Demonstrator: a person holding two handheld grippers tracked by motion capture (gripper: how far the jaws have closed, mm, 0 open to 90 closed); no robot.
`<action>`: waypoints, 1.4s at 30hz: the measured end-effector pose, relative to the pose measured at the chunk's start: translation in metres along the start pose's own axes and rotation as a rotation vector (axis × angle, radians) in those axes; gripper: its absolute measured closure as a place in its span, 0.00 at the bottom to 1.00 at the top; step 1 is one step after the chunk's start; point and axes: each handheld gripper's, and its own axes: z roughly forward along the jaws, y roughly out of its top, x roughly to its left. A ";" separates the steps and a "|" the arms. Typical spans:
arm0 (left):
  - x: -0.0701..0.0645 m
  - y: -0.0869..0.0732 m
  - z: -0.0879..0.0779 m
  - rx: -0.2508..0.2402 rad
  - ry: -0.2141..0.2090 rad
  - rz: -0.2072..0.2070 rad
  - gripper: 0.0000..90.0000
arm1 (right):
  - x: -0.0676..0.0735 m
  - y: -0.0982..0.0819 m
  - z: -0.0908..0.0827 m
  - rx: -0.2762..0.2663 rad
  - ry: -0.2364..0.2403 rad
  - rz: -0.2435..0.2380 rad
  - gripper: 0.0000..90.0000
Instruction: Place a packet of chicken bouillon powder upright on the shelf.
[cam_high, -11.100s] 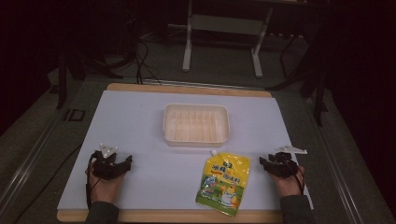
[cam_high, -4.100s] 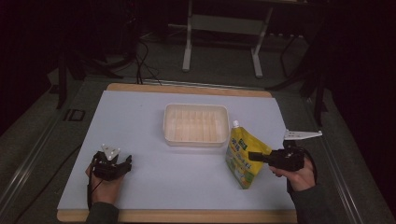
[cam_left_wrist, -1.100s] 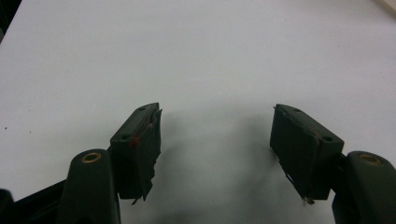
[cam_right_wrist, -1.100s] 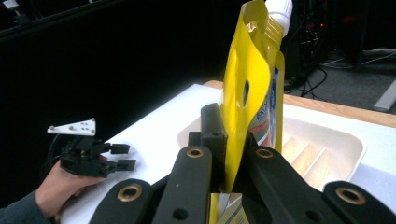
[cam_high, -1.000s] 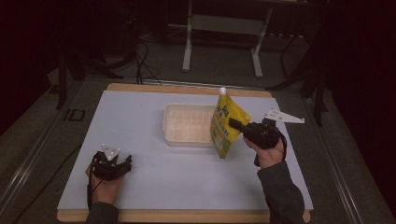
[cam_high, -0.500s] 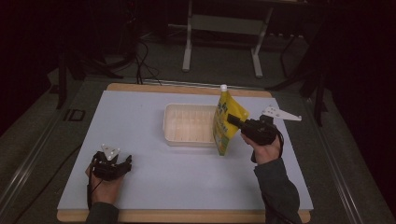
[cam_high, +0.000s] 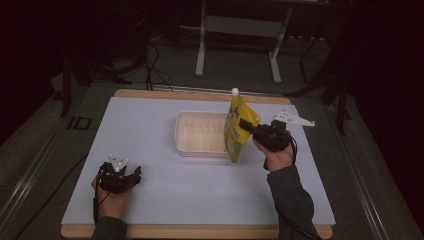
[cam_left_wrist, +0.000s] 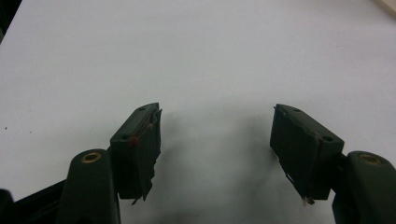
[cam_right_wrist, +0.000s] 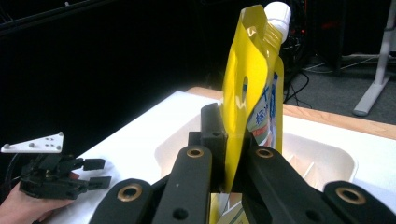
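Right hand-held gripper (cam_high: 244, 123) clamps yellow pouch (cam_high: 237, 131) upright over white tray (cam_high: 200, 133) right end. Lower slowly, lay flat inside. Left hand-held gripper (cam_high: 131, 176) open, idle on worktop (cam_high: 200, 190).

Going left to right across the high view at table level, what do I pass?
Left gripper, resting open on the table's white mat → white tray → yellow pouch, held upright at the tray's right edge → right gripper, shut on the pouch.
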 end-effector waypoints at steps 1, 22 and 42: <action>0.000 0.000 0.000 -0.001 0.000 0.000 0.37 | -0.001 0.000 0.001 -0.003 -0.003 0.003 1.00; 0.000 0.000 0.000 -0.003 0.002 0.001 0.37 | -0.005 0.002 0.011 -0.045 -0.044 0.009 1.00; 0.000 0.000 0.000 -0.002 0.001 -0.002 0.37 | -0.004 0.003 0.027 -0.066 -0.089 -0.015 1.00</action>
